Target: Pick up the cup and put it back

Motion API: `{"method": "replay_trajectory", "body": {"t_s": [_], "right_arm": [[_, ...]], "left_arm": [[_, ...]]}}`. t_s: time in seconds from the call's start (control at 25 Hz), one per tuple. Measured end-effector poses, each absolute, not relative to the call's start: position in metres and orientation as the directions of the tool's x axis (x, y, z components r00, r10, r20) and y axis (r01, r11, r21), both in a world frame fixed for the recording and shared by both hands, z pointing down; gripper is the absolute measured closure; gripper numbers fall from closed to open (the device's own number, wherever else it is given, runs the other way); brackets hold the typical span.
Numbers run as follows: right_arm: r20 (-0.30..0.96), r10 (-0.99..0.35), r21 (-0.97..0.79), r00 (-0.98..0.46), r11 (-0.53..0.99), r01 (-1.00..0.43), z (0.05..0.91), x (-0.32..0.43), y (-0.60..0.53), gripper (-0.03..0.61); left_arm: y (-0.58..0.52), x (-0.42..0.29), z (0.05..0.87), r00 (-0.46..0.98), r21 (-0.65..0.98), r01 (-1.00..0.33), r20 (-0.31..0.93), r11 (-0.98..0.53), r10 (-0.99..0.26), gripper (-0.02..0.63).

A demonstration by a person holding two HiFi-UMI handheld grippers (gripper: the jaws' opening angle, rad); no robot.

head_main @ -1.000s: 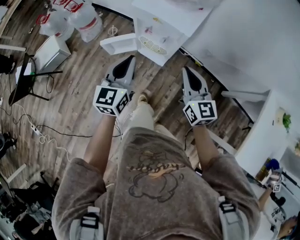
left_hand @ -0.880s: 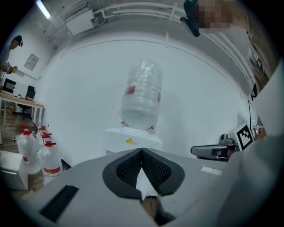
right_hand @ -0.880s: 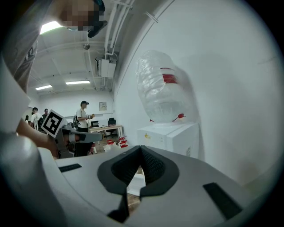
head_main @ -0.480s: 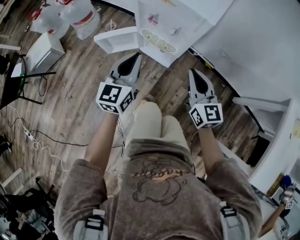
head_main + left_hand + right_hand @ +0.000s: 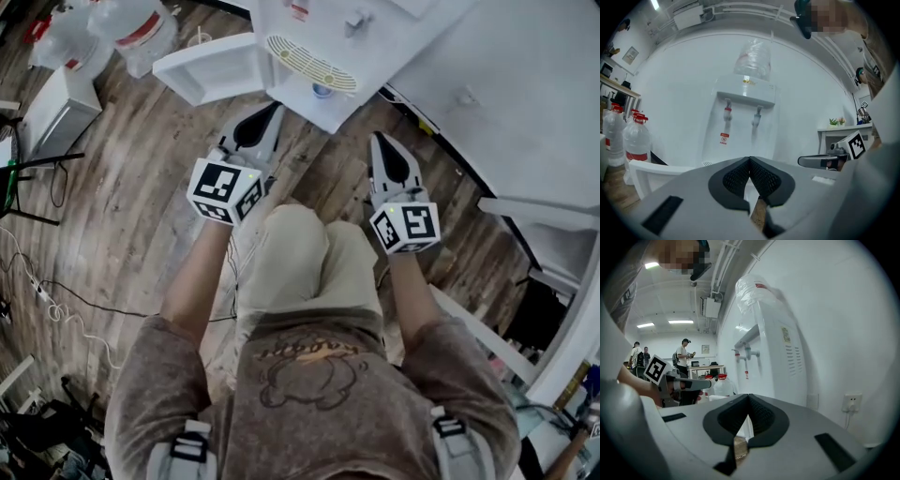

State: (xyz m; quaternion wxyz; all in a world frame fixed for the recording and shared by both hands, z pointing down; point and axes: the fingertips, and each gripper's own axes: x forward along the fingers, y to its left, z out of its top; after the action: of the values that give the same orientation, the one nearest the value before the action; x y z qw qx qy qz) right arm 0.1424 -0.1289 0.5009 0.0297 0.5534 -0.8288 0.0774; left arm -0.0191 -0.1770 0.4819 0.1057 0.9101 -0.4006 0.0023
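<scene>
Clear bottle (image 5: 752, 58): gripper views only; left gripper (image 5: 750, 160) and right gripper (image 5: 748, 397) closed, empty.

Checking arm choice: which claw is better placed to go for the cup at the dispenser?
Left, probably. The left claw points at the dispenser front, nearer what looks like the cup; the right claw faces its side. Both are shut.

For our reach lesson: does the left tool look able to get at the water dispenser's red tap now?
Probably yes. The left tool, jaws shut, points at the water dispenser, and nothing stands between it and the red tap, which it does not yet touch.
</scene>
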Motion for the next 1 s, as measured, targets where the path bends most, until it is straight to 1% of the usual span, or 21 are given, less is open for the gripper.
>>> {"method": "replay_trajectory", "body": {"t_s": [0.2, 0.4, 0.8, 0.88, 1.0], "right_arm": [[0.120, -0.915, -0.089, -0.386, 0.377, -0.922, 0.555, 0.146, -0.129, 0.575], [0.105, -0.914, -0.071, -0.391, 0.385, -0.920, 0.596, 0.148, -0.127, 0.575], [0.097, -0.907, -0.076, -0.411, 0.405, -0.911, 0.622, 0.146, -0.108, 0.575], [0.095, -0.903, -0.072, -0.418, 0.413, -0.908, 0.623, 0.145, -0.106, 0.575], [0.095, -0.902, -0.073, -0.421, 0.415, -0.907, 0.622, 0.143, -0.104, 0.575]], "left_arm": [[-0.178, -0.010, 0.535, 0.693, 0.184, -0.716, 0.074, -0.673, -0.717, 0.612], [-0.175, -0.005, 0.571, 0.702, 0.199, -0.704, 0.055, -0.681, -0.710, 0.612], [-0.155, -0.002, 0.595, 0.688, 0.187, -0.718, 0.048, -0.670, -0.724, 0.612], [-0.150, 0.000, 0.595, 0.701, 0.195, -0.705, 0.047, -0.682, -0.712, 0.550], [-0.149, 0.000, 0.596, 0.706, 0.206, -0.699, 0.044, -0.685, -0.707, 0.521]]}}
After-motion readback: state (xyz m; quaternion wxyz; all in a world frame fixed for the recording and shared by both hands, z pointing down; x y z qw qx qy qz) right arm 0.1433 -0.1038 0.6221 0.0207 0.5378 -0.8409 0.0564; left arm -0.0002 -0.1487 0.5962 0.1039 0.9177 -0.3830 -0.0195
